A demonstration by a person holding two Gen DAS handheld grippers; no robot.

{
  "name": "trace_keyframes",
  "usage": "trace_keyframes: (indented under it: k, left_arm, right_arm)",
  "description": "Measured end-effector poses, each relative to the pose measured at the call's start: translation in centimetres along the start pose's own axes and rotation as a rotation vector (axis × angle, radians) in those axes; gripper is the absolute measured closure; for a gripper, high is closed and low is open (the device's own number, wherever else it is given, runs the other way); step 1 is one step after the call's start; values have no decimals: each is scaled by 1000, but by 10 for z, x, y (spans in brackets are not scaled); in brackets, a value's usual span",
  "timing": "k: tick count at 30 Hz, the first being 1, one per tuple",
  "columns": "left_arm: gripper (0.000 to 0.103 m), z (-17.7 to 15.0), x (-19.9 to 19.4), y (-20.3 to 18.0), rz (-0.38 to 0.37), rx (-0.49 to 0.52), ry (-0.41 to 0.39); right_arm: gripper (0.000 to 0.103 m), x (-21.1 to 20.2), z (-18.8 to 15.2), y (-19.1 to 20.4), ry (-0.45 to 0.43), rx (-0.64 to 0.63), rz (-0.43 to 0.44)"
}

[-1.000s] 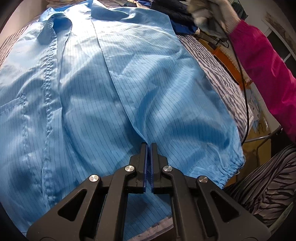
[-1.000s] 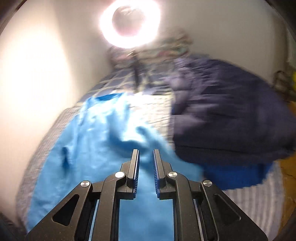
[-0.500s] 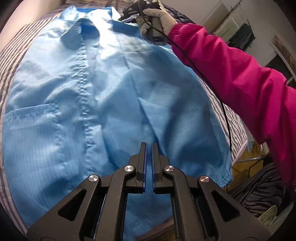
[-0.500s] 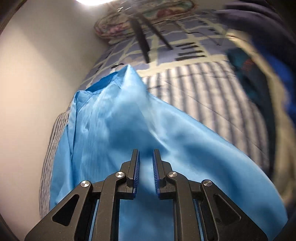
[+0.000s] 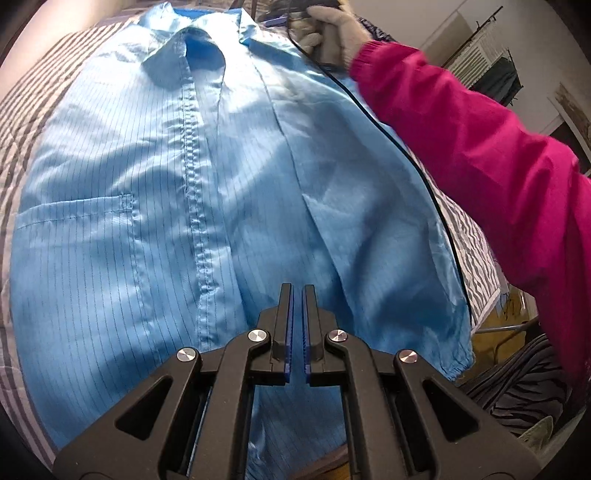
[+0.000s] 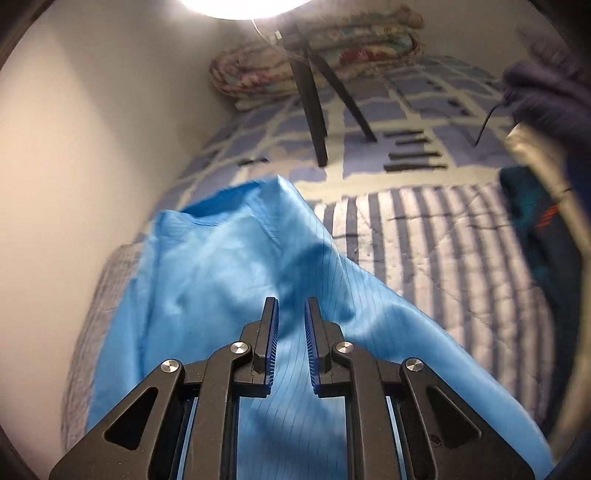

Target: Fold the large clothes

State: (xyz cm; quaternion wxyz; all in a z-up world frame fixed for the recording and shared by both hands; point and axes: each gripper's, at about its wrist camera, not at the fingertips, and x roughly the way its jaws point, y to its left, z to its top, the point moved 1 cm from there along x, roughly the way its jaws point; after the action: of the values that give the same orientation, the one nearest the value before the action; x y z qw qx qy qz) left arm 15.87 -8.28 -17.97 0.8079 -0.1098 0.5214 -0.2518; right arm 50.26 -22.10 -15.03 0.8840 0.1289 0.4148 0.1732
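Note:
A large light-blue striped coat (image 5: 147,192) lies front-up on the striped bed, collar (image 5: 184,48) at the far end, one sleeve folded across its right side down to the elastic cuff (image 5: 458,365). My left gripper (image 5: 297,291) hovers above the lower middle of the coat, jaws nearly closed with a thin gap, holding nothing. My right gripper (image 6: 291,306) is open a little and empty, over the coat's shoulder and collar area (image 6: 236,251). The gloved hand that holds it shows in the left wrist view (image 5: 332,33) near the collar.
The striped bedspread (image 6: 424,236) runs under the coat. A pink-sleeved arm (image 5: 480,155) and a black cable (image 5: 424,177) cross the coat's right side. Dark clothes (image 6: 546,236) lie at the right. A folded floral quilt (image 6: 317,59) and tripod legs (image 6: 314,110) stand at the bed's far end, a wall on the left.
My left gripper has drawn back, bringing the whole coat front and collar into view. My right gripper has swung from the dark clothes to the coat's collar end.

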Motion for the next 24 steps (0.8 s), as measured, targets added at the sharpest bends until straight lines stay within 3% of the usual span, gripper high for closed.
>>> trace_keyframes:
  k: [5, 9, 12, 14, 17, 24]
  left_arm:
    - [101, -10, -13, -16, -7, 36, -15]
    - [75, -19, -18, -26, -13, 52, -19]
    - [75, -25, -20, -36, -27, 61, -21]
    - [75, -28, -22, -46, -27, 85, -27]
    - [75, -31, -21, -60, -50, 121, -29]
    - [75, -59, -8, -101, -88, 239, -3]
  right_arm:
    - [90, -94, -11, 9, -49, -21, 60]
    - [90, -174, -27, 13, -78, -31, 88]
    - [86, -233, -47, 13, -93, -38, 85]
    - [79, -272, -66, 12, -105, -41, 62]
    - [79, -317, -100, 3, -97, -25, 36]
    - [79, -360, -209, -18, 35, 41, -13]
